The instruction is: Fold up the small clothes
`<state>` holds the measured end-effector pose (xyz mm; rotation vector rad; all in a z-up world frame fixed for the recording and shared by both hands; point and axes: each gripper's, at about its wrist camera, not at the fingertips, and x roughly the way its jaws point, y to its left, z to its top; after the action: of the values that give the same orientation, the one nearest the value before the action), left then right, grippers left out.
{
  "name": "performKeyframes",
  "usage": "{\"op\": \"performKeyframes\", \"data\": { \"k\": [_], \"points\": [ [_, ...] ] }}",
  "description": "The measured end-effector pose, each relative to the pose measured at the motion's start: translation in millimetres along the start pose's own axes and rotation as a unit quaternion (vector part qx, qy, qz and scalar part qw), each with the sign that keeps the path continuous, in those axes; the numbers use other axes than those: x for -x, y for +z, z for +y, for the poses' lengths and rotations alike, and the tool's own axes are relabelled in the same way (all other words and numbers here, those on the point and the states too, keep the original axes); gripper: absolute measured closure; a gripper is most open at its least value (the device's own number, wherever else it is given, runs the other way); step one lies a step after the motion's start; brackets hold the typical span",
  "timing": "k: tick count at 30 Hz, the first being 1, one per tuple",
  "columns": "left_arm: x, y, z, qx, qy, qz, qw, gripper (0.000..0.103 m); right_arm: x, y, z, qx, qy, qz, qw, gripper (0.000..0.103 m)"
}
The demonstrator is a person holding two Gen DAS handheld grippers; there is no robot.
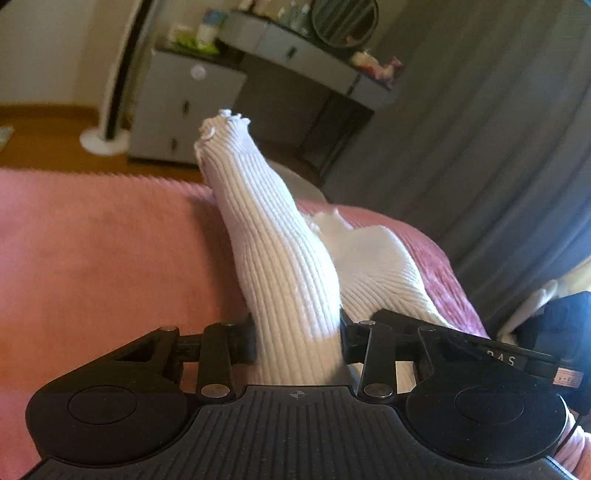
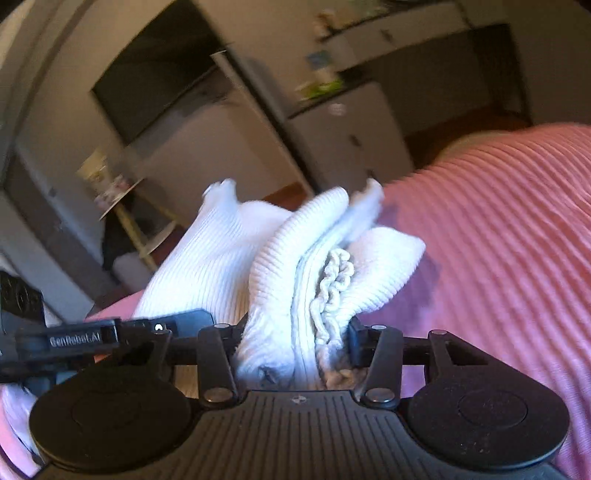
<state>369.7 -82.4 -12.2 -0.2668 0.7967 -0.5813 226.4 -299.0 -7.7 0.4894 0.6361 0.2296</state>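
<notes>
A white ribbed knit garment (image 1: 273, 243) with frilled edges is held above a pink bedspread (image 1: 92, 258). My left gripper (image 1: 297, 339) is shut on one part of it, which stands up and away from the jaws; more of the cloth spreads to the right (image 1: 376, 266). In the right wrist view my right gripper (image 2: 295, 339) is shut on a bunched, folded part of the same white garment (image 2: 295, 266), its frilled hem (image 2: 332, 284) showing between the jaws. The left gripper's body (image 2: 85, 336) shows close at the left.
The pink ribbed bedspread (image 2: 498, 240) fills the lower part of both views. Beyond the bed stand a grey drawer cabinet (image 1: 184, 107), a dark desk with a round mirror (image 1: 343, 22), grey curtains (image 1: 480, 129) and a wooden floor (image 1: 44, 129).
</notes>
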Motion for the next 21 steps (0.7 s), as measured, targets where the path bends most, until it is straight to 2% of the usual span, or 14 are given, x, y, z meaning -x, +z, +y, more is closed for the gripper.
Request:
{"op": "performKeyframes", "data": {
  "k": [4,5,6,8,10,12,14,17,19,21],
  "points": [
    [40.9,-18.0,23.6,0.031,0.04,0.001,0.9987,0.059,-6.2,-23.6,32.3,-0.014,0.037,0.011,0.999,0.057],
    [45.9,-25.3,28.0,0.025,0.065,0.008,0.9976,0.056,-9.6,-30.8,38.1,-0.02,0.042,0.019,0.999,0.053],
    [48.1,-32.8,31.6,0.022,0.095,0.015,0.9951,0.046,-13.9,-36.4,42.9,-0.023,0.04,0.031,0.998,0.05],
    [56.1,-48.9,37.2,0.02,0.158,0.032,0.9868,0.044,-13.9,-52.3,55.2,-0.019,0.01,0.054,0.998,0.045],
    [80.8,-64.8,33.2,0.025,0.154,0.004,0.9878,0.034,10.8,-68.3,65.8,-0.015,-0.008,0.028,0.999,0.041],
    [111.0,-88.1,24.3,0.039,0.141,-0.019,0.989,0.023,42.1,-82.7,66.5,-0.05,0.003,0.003,0.999,0.038],
    [125.2,-111.0,14.4,0.036,0.14,-0.029,0.9891,0.021,69.6,-97.8,65.8,-0.088,0.022,-0.017,0.996,0.038],
    [124.6,-135.4,-0.3,0.01,0.154,-0.005,0.9881,0.021,95.0,-122.8,64.4,-0.127,0.029,-0.028,0.991,0.038],
    [120.7,-146.6,-6.4,-0.006,0.162,0.013,0.9867,0.022,96.6,-133.7,62.6,-0.154,0.038,-0.018,0.987,0.039],
    [115.0,-151.8,-7.8,-0.018,0.185,0.014,0.9825,0.022,89.2,-136.7,64.4,-0.165,0.038,-0.008,0.985,0.041]
  ]
}}
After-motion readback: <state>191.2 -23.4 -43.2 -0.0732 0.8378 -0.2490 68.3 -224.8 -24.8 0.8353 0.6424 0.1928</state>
